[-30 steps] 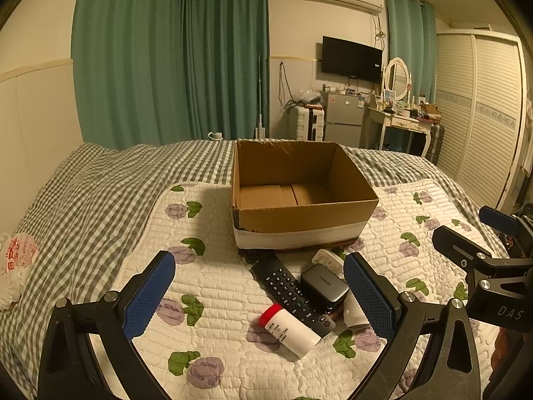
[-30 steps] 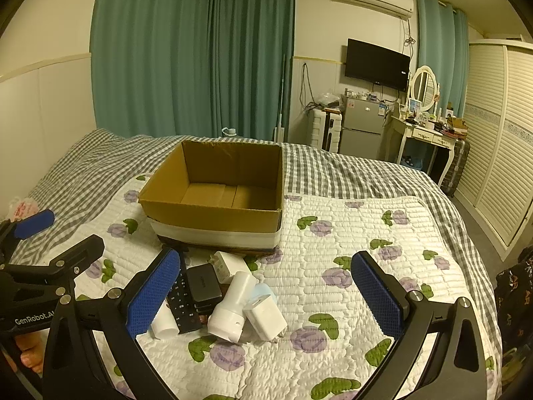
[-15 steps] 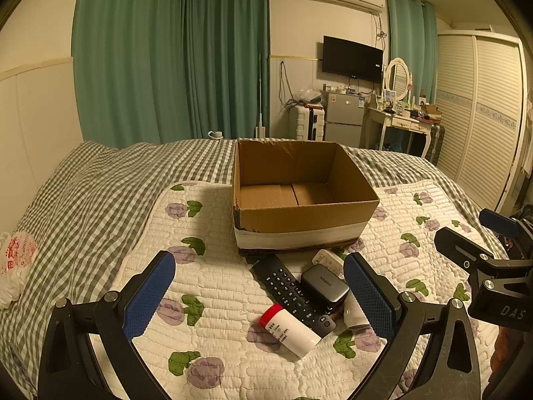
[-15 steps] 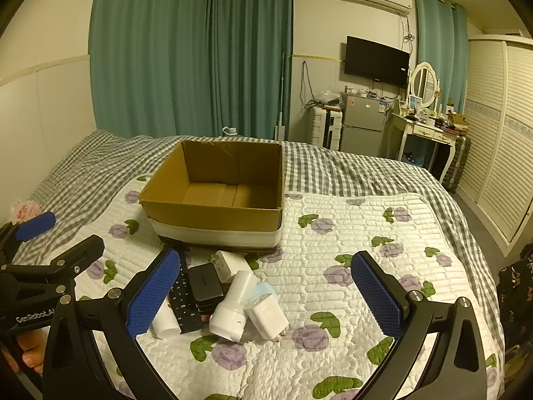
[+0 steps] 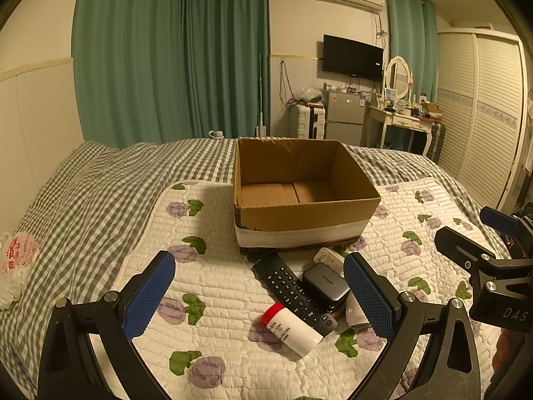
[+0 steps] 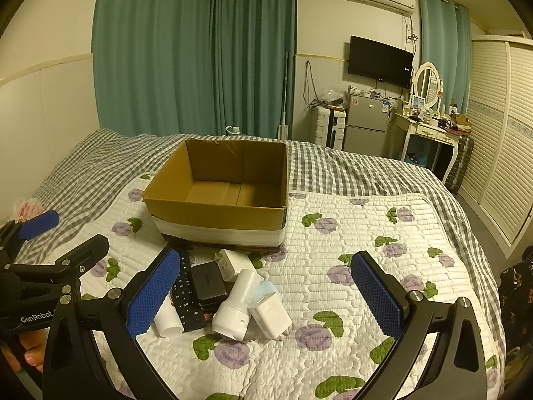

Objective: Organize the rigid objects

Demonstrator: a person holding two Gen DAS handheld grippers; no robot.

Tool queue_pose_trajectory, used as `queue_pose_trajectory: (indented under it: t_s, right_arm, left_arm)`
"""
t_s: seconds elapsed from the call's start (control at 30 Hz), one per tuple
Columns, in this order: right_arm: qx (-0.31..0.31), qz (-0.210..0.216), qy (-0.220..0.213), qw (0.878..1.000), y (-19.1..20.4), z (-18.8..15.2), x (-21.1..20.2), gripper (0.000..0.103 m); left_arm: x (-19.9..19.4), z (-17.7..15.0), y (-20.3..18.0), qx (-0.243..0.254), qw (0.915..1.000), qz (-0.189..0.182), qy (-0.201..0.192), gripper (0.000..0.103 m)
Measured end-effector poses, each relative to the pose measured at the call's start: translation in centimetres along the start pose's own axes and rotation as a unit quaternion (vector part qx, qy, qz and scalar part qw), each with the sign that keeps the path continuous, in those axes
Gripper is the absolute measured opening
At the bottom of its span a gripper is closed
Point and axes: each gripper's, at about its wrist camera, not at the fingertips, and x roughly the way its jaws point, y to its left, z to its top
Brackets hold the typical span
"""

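An open, empty cardboard box (image 5: 299,220) (image 6: 213,213) stands on the quilted bed. In front of it lies a pile: a black remote (image 5: 293,291) (image 6: 186,296), a dark grey charger (image 5: 326,285) (image 6: 208,280), a white red-capped bottle (image 5: 291,330), a white plug adapter (image 5: 328,256) (image 6: 235,261), a white cylinder (image 6: 236,306) and a white cube charger (image 6: 269,313). My left gripper (image 5: 260,293) is open and empty above the pile. My right gripper (image 6: 266,296) is open and empty over the same pile.
A white flowered quilt (image 6: 366,233) covers a grey checked bedspread (image 5: 83,200). A plastic bag (image 5: 16,260) lies at the bed's left edge. Green curtains, a fridge, a dressing table and a wardrobe stand beyond the bed.
Both grippers have crept slightly forward toward the pile. Both stay open; no object has moved.
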Motion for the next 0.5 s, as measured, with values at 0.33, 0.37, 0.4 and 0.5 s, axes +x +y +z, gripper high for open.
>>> queue_pose_trajectory:
  t_s: [0.33, 0.37, 0.4, 0.5]
  right_arm:
    - [-0.003, 0.009, 0.003, 1.0, 0.32, 0.05, 0.15, 0.103]
    - [-0.003, 0.01, 0.002, 1.0, 0.27, 0.02, 0.07, 0.103]
    - [-0.004, 0.009, 0.002, 1.0, 0.29, 0.01, 0.05, 0.103]
    - [-0.009, 0.006, 0.005, 1.0, 0.45, -0.05, 0.08, 0.103]
  left_arm:
    - [-0.24, 0.06, -0.41, 0.005, 1.0, 0.0, -0.008, 0.103]
    - [-0.28, 0.07, -0.42, 0.003, 0.9999, 0.0, -0.01, 0.103]
    - [-0.32, 0.1, -0.45, 0.002, 0.9999, 0.001, -0.011, 0.103]
    - [-0.25, 0.1, -0.38, 0.001, 0.9999, 0.006, -0.009, 0.103]
